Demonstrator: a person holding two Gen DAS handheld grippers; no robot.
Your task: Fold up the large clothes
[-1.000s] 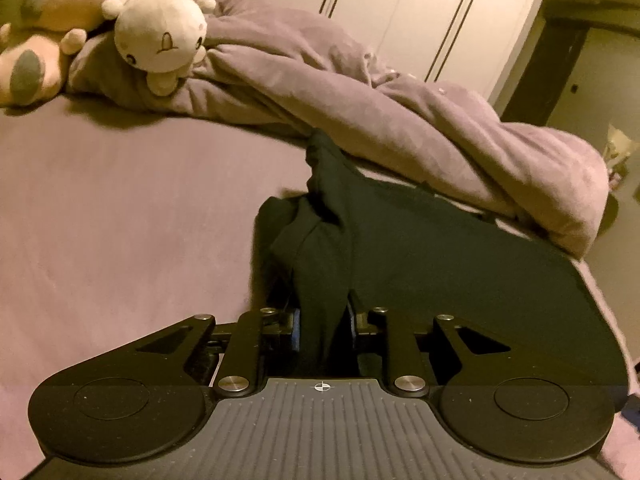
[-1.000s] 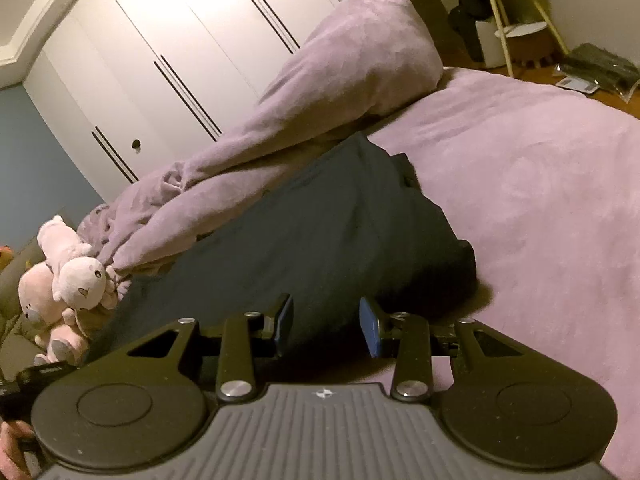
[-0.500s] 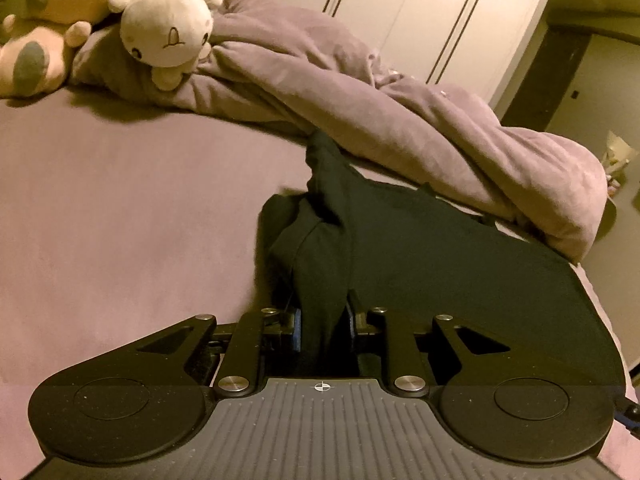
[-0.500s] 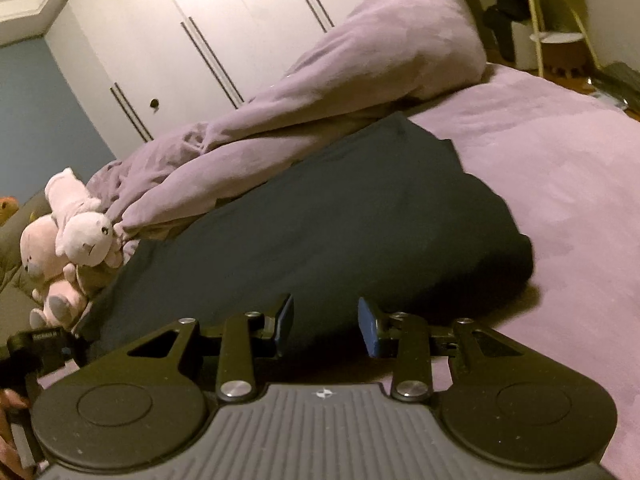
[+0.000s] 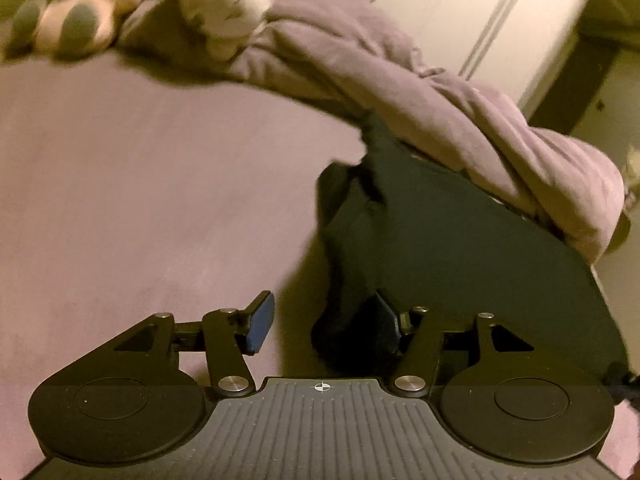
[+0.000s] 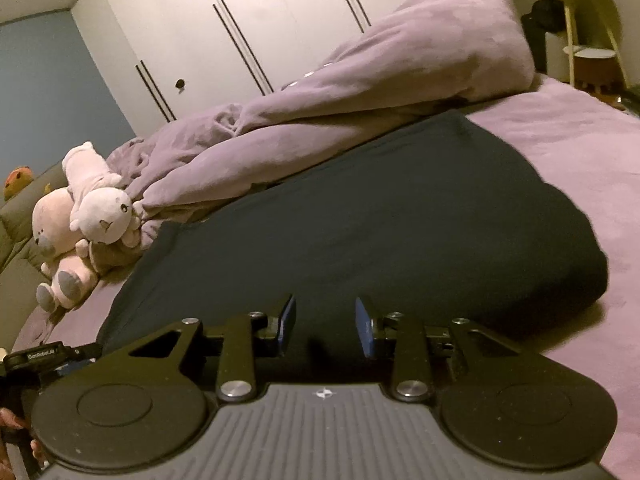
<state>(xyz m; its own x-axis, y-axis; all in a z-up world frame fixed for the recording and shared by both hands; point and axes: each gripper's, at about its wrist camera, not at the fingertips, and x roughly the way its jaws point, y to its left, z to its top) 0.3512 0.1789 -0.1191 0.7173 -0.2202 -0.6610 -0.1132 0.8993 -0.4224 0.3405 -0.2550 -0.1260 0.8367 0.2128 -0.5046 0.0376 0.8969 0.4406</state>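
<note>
Presently the dark garment (image 5: 460, 248) lies spread on the bed (image 5: 140, 200), its far edge against the bunched lilac duvet (image 5: 440, 92) that runs along the bed's far side. In the left wrist view the left gripper (image 5: 324, 326) has its fingers parting: the left pad (image 5: 260, 322) stands clear over bare sheet, while the right pad (image 5: 386, 326) sits against a bunched fold of the garment's near edge. That fold lies between the fingers, but they do not clamp it.

In the right wrist view the garment (image 6: 380, 220) shows a thicker, folded end toward the bed's right side. The right gripper (image 6: 326, 326) hangs over the near edge of the cloth, its fingers narrowing with a clear gap; dark fabric lies below and between them, not pinched.

Two plush toys (image 6: 84, 224) rest at the bed's far left corner against the duvet. White wardrobe doors (image 6: 240, 28) stand behind the bed.
</note>
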